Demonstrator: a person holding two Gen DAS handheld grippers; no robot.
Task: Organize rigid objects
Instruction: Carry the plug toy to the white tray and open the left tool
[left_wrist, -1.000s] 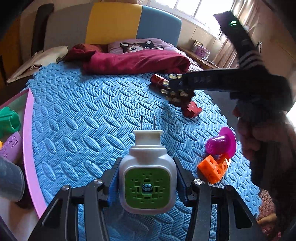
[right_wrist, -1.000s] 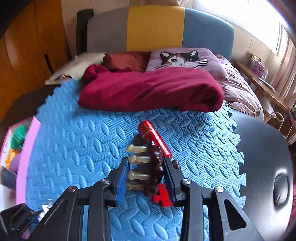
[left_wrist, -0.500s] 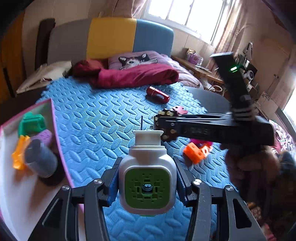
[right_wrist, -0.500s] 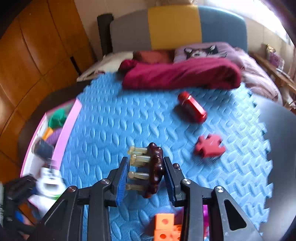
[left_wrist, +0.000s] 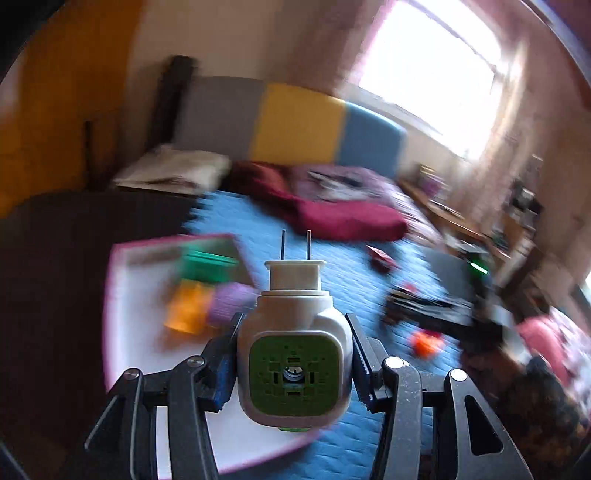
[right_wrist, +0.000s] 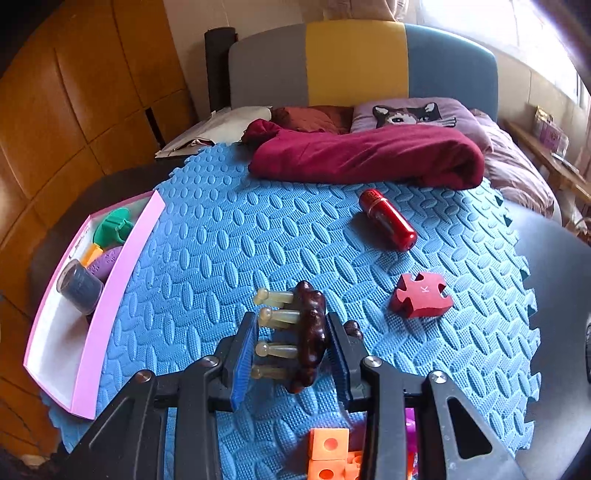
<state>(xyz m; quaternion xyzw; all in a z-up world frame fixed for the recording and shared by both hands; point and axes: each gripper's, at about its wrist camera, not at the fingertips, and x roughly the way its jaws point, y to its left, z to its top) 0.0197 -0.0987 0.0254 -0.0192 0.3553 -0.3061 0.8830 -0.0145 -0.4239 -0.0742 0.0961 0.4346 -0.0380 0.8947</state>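
My left gripper (left_wrist: 293, 354) is shut on a white plug-in device with a green face (left_wrist: 293, 363), its two prongs pointing away. It hangs over the near right part of the pink-rimmed tray (left_wrist: 122, 314), which holds green, orange and purple pieces. My right gripper (right_wrist: 291, 354) is shut on a dark brown massage comb with pale pegs (right_wrist: 310, 332), held above the blue foam mat (right_wrist: 221, 258). A red cylinder (right_wrist: 388, 219), a red puzzle piece (right_wrist: 421, 295) and an orange block (right_wrist: 328, 452) lie on the mat.
In the right wrist view the pink tray (right_wrist: 110, 295) sits at the mat's left edge with a dark roll (right_wrist: 79, 286) inside. A maroon cloth (right_wrist: 369, 157) and pillows lie at the back. A grey surface (right_wrist: 554, 295) borders the mat on the right.
My left gripper has swung left and risen with the plug-in device, from over the mat to over the pink tray. My right gripper pulled back with the comb, then stayed still.
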